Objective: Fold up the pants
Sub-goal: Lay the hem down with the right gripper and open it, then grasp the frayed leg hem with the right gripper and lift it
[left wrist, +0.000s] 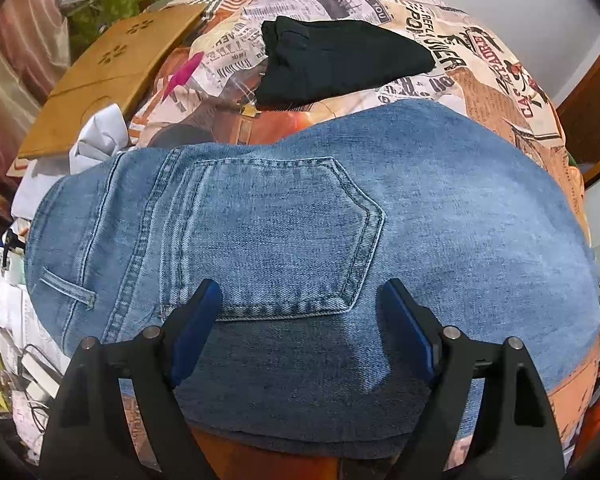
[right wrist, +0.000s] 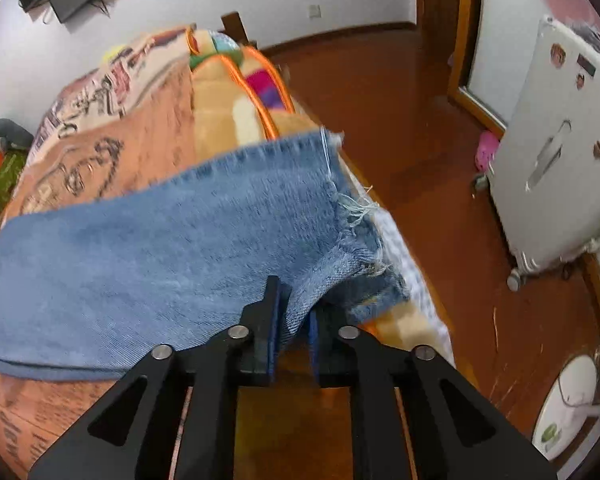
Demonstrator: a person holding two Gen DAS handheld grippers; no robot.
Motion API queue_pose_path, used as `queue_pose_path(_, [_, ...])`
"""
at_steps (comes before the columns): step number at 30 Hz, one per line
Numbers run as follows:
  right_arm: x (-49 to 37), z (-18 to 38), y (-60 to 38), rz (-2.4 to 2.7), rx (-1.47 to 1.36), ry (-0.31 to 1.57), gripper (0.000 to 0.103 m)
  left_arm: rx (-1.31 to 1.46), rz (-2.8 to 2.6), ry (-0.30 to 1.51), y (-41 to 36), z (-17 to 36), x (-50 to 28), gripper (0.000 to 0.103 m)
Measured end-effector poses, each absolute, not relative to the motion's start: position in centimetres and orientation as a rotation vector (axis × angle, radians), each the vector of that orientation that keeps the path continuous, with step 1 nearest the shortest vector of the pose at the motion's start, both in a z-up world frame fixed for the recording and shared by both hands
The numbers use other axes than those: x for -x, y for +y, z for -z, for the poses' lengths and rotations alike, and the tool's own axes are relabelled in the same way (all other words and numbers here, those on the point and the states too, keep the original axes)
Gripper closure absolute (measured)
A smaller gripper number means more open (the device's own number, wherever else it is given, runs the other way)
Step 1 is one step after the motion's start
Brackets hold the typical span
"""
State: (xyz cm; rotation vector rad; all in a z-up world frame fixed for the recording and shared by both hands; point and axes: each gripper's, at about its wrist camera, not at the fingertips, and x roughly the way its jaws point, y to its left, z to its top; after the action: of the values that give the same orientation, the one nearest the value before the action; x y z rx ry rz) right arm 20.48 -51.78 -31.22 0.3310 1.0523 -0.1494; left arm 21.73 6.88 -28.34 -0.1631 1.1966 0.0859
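**Jeans on the bed, hem end pinched**

I see the blue jeans (left wrist: 300, 240) lying across the bed (left wrist: 480, 80), back pocket (left wrist: 284, 236) up. My right gripper (right wrist: 294, 320) pinches the frayed leg hem (right wrist: 352, 240) at the bed's edge. My left gripper (left wrist: 300, 308) hovers with jaws spread above the pocket. Folded black pants (left wrist: 340, 60) lie beyond.
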Motion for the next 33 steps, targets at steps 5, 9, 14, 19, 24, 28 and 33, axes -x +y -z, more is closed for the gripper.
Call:
queue_pose_path(5, [-19.4,29.8,-52.5,0.219,-0.298,1.07,0.07,0.094,-0.077,1.179,6.0,26.9,-22.0,0.02])
queue_pose_path(9, [-17.8,28.0,-53.1,0.236,-0.363,1.064,0.069,0.072,-0.013,1.11,3.9,24.1,-22.8,0.02])
queue_pose_path(14, [-16.1,25.0,-50.5,0.134,-0.452,0.97,0.039,0.067,0.091,1.058,0.4,22.0,-24.2,0.02])
queue_pose_path(19, [-15.5,25.1,-47.0,0.024,-0.563,0.954,0.036,0.041,0.184,1.093,-3.5,23.4,-24.7,0.02])
queue_pose_path(24, [-16.2,28.2,-45.2,0.012,-0.678,0.995,0.036,-0.003,0.243,1.171,-6.2,26.3,-24.3,0.02])
queue_pose_path(28, [-16.9,28.6,-45.6,0.034,-0.729,0.976,0.035,-0.089,0.219,1.124,-7.6,26.6,-23.4,0.016])
queue_pose_path(33, [-17.7,29.5,-46.7,0.064,-0.801,0.953,0.033,-0.061,0.218,1.124,-7.4,26.9,-23.5,0.012])
